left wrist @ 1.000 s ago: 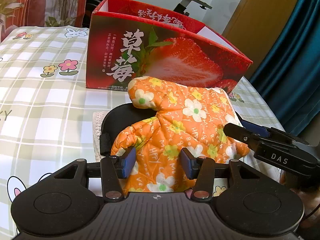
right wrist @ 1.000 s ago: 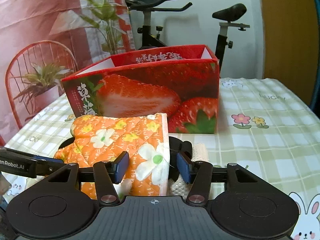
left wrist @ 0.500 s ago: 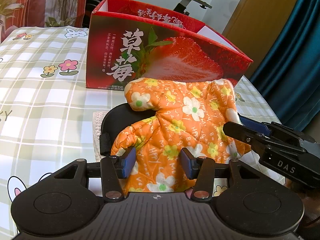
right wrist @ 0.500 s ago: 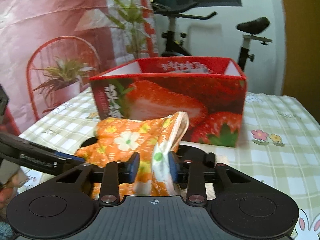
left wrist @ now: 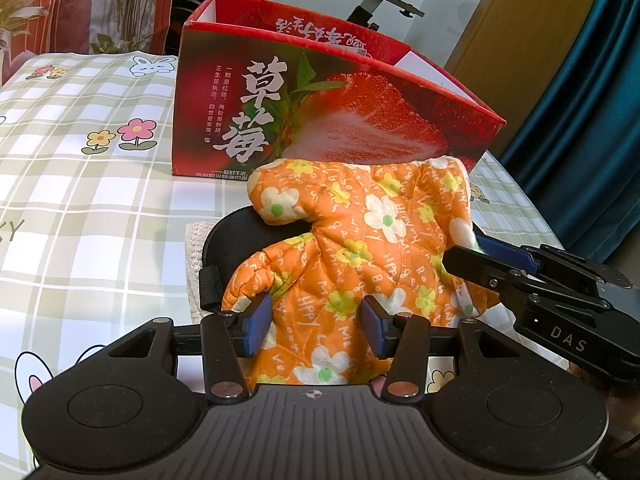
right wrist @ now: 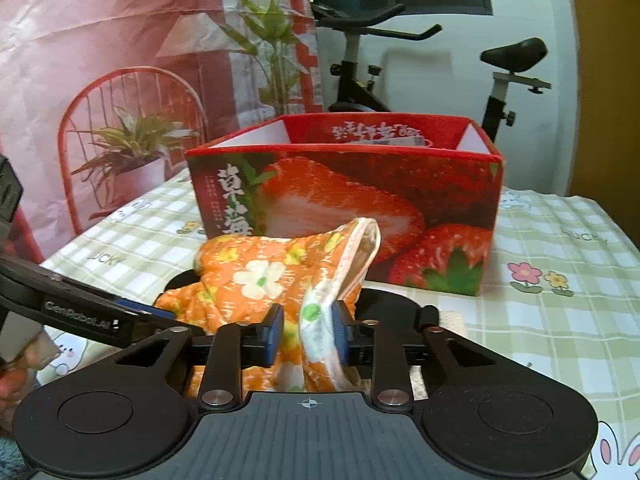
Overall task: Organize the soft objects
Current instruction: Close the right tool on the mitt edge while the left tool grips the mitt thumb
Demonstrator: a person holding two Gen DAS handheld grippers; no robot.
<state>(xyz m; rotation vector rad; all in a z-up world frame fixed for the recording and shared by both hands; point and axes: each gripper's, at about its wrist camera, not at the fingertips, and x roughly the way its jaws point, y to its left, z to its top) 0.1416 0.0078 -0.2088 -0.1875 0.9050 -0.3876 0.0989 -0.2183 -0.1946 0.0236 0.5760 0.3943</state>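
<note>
An orange oven mitt [left wrist: 360, 232] with white and yellow flowers lies on the checked tablecloth in front of a red strawberry box [left wrist: 320, 120]. My left gripper [left wrist: 315, 330] has its blue pads against the mitt's near end, with the fabric filling the gap. From the right, my right gripper [left wrist: 466, 250] reaches the mitt's cuff. In the right wrist view the right gripper [right wrist: 308, 332] pinches the white-edged cuff of the mitt [right wrist: 256, 280], which stands raised off the table. Its jaws are opening slightly, with the cuff still between the pads. The open-topped box [right wrist: 344, 200] stands behind.
Under the mitt lie a black round pad [left wrist: 232, 236] with a strap and a white knitted cloth [left wrist: 194, 240]. An exercise bike [right wrist: 400, 60] stands beyond the table. A blue curtain [left wrist: 580, 120] hangs past the table's right edge.
The right gripper has shut on the mitt's cuff and lifted it, so that edge now stands up. The left gripper and the mitt's near end have stayed put.
</note>
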